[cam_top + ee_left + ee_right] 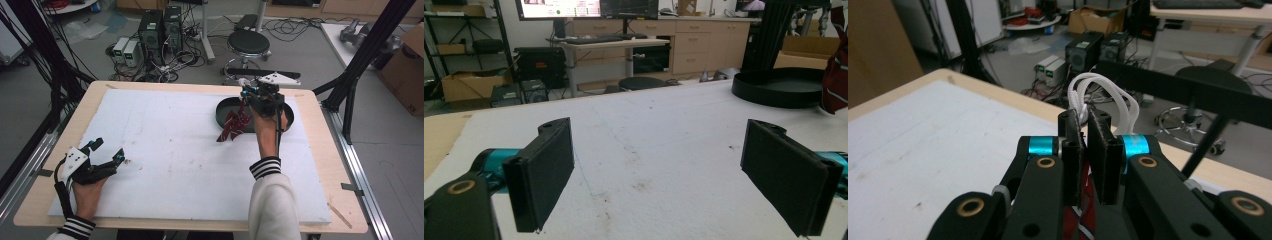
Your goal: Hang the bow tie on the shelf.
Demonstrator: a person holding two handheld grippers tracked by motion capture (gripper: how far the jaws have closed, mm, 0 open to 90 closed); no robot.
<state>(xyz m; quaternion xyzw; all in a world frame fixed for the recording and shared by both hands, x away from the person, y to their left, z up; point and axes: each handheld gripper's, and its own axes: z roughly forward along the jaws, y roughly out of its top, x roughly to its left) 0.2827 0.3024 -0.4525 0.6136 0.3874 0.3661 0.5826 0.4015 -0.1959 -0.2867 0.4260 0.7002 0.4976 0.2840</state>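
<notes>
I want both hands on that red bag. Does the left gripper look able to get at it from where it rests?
Probably yes: the left gripper is open, with bare white foam between it and the red bag.

a stool [248, 43] and computer towers [161, 29] stand on the floor beyond the table [330, 165].

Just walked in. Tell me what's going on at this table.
A person works at a white foam-covered table with tongs in each hand. The right tongs are shut on the white handles of a red patterned bag, which hangs from them above the near edge of a round black tray at the far right of the table. The left tongs rest open near the front left corner, with nothing between their jaws.
</notes>
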